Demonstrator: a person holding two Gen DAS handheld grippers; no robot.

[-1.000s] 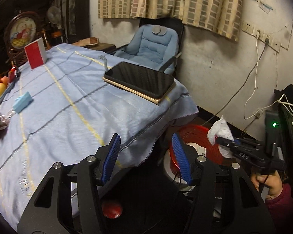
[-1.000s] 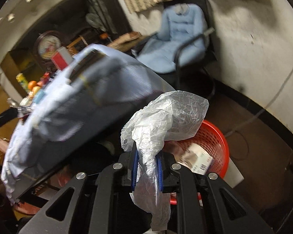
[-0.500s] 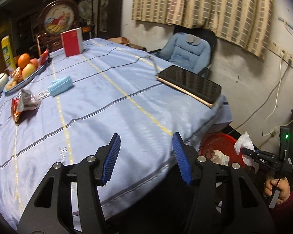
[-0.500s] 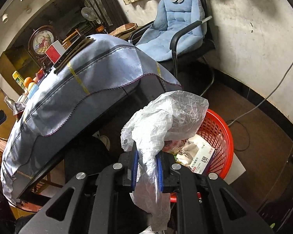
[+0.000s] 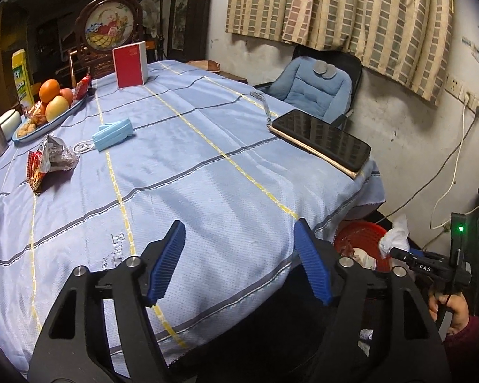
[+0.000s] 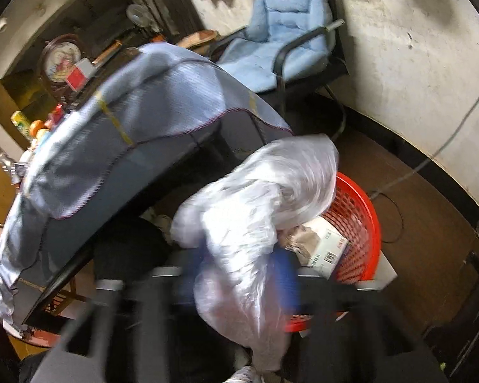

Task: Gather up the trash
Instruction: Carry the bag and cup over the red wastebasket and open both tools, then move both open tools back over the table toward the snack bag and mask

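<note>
1. Since the earlier frames, the right gripper (image 6: pixel 239 274) has been sprung apart: the crumpled white plastic bag (image 6: pixel 265 204), clamped tight before, is now blurred and loose between jaws that are opening, with the pads no longer pressed on it.
2. The bag is seen just above the near rim of the red plastic mesh waste basket (image 6: pixel 357 220), on the floor right of the table; a printed carton already lies inside.
3. The left gripper (image 5: pixel 239 261) has been swung from the table edge to face the blue striped tablecloth (image 5: pixel 175 166); its jaws are opening and nothing is between them.
4. A crinkled red and silver snack wrapper (image 5: pixel 48 159) is left at the far left of the cloth, beside a folded blue face mask (image 5: pixel 111 134).
5. The wrapper is judged light, soft and slippery; it should be pinched at its bunched middle.
</note>
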